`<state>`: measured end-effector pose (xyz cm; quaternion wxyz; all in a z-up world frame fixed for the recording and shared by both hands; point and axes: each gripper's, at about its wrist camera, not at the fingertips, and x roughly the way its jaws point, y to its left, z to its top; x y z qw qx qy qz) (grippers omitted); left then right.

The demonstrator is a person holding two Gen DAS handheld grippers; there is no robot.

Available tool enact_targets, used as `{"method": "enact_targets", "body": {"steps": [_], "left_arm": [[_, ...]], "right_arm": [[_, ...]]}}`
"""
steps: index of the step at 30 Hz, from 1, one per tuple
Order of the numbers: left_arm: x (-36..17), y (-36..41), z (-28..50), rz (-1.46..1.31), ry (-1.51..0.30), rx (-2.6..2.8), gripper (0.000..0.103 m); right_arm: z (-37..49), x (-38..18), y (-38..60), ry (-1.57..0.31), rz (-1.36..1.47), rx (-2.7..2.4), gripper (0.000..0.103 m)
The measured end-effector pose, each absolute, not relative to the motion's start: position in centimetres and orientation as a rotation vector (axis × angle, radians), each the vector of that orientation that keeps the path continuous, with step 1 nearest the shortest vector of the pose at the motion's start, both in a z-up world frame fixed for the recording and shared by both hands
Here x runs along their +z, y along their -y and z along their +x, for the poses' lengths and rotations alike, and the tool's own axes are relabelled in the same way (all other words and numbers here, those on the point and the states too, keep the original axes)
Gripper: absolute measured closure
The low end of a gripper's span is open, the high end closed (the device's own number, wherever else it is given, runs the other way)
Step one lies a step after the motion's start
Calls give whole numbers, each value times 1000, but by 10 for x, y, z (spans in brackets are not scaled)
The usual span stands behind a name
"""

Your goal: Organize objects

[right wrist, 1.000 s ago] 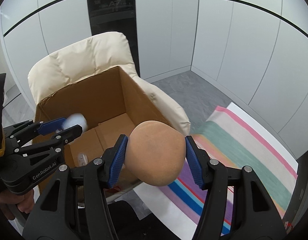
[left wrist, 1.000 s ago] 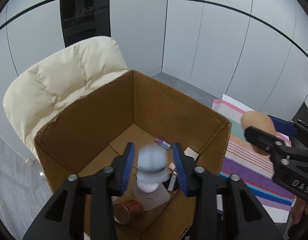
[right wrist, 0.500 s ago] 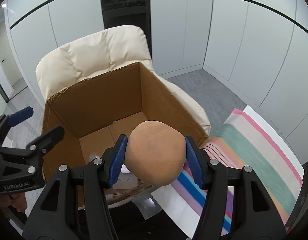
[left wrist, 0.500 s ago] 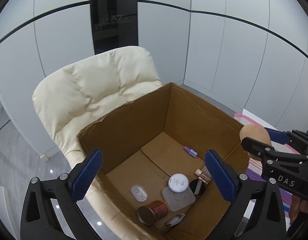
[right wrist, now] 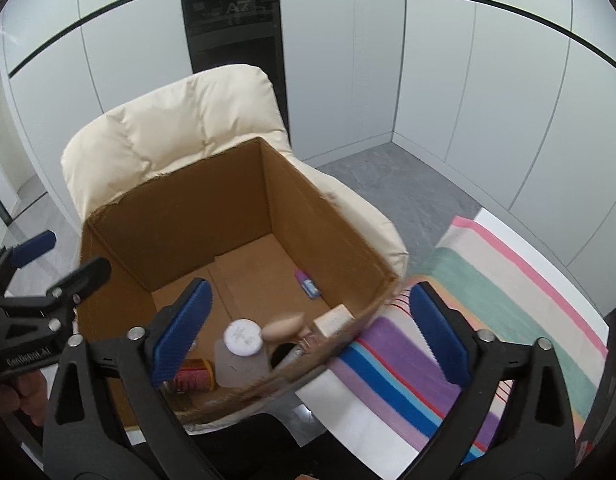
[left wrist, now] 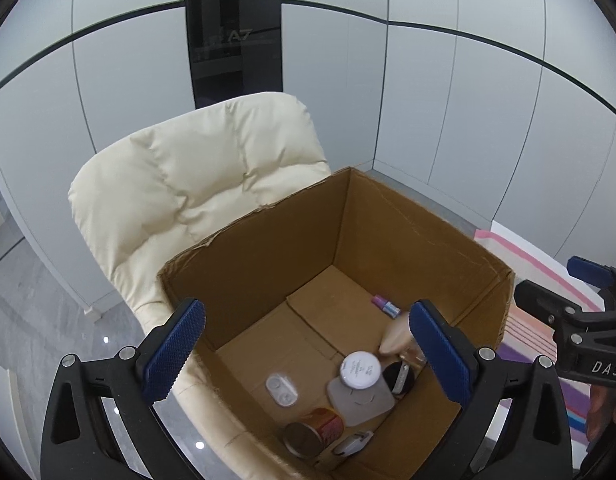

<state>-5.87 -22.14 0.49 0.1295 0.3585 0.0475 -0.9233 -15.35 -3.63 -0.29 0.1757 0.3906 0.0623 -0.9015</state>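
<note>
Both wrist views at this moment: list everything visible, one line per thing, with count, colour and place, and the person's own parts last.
cardboard box: one, brown, open, on the chair seat
chair: one, cream, padded, behind and under the box
white-capped bottle: one, translucent, lying on the box floor
can: one, red, on its side at the near wall
tan egg-shaped object: one, blurred, inside the box
purple tube: one, mid box floor
lens case: one, clear, box floor
black compact: one, beside the bottle
striped cloth: one, multicolour, right of the box
left tool: open, empty
right tool: open, empty
</note>
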Motion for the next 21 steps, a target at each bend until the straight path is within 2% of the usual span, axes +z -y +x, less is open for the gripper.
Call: {"method": "enact_targets", "body": {"steps": [6,21], "left_arm": [[3,194,-74,1065,-103,-2713,0],[4,115,-104,1090,-47,-2820,0]], "right_arm": [[-155,-3,6,-198,1135,-2634,0],[-148,-3,-83,-100,1198,-2779,0]]}}
